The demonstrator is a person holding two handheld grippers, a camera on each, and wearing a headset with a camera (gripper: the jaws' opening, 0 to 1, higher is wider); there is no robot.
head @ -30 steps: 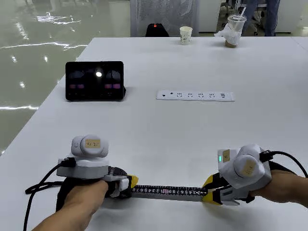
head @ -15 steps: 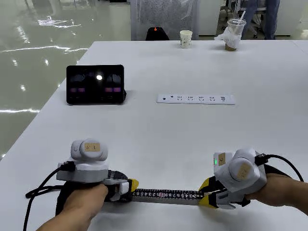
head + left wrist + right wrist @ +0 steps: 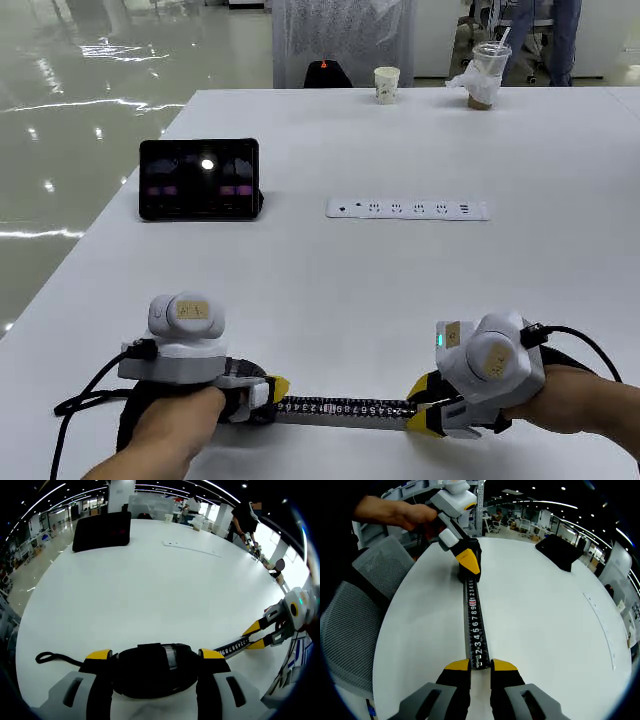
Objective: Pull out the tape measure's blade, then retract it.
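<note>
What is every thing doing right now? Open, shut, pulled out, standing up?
Left gripper: shut on tape measure case.
Right gripper: shut on blade.
Blade: pulled out between grippers.
Tablet: propped up, screen dimly lit.
Paper cup: upright.
Power strip: lying flat.

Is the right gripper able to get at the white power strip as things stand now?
Probably not yet: the right gripper is shut on the blade, which runs to the tape measure in the left gripper. No object lies between it and the power strip.
</note>
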